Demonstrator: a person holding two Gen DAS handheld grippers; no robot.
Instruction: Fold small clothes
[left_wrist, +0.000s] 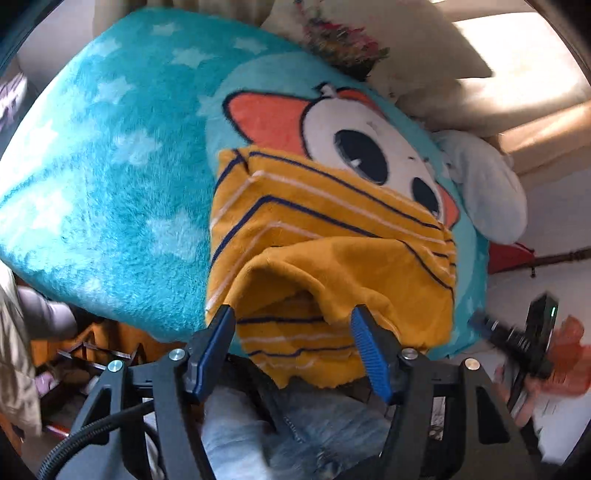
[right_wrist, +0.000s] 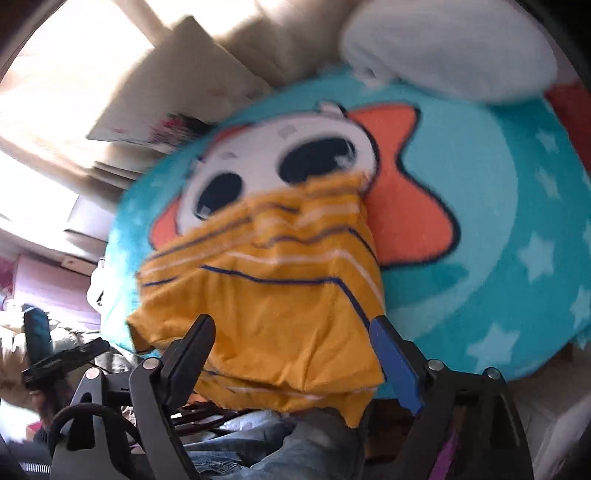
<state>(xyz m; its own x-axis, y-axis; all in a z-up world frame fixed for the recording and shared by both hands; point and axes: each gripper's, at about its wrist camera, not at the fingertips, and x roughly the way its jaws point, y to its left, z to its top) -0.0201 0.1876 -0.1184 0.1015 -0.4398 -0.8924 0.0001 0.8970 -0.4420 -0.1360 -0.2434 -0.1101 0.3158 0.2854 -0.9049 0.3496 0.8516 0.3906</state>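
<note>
A small mustard-yellow garment (left_wrist: 332, 236) with thin navy and white stripes lies on a fluffy turquoise blanket (left_wrist: 122, 177) printed with pale stars and a big-eyed cartoon face with orange ears. The garment is folded over on itself, its upper layer bunched into a loose hump at the near side, and its near hem hangs slightly over the blanket's edge above the person's blue jeans (left_wrist: 295, 435).

The left gripper (left_wrist: 295, 332) points steeply down at the near edge of the garment. Its two blue-padded fingers (left_wrist: 367, 350) stand apart, one at each side of the bunched fold, and neither pad presses on the cloth. In the right wrist view the right gripper (right_wrist: 291, 354) hangs over the same near edge, its fingers (right_wrist: 397, 365) also spread wide with the yellow cloth lying between them, unpinched. That view is blurred, so fine detail of the cloth is hard to read.

The right gripper also shows at the right edge of the left wrist view, beside the blanket. A pale blue cushion (left_wrist: 487, 188) rests at the blanket's far corner, and cream sofa cushions (left_wrist: 517, 92) sit behind it in bright light.
</note>
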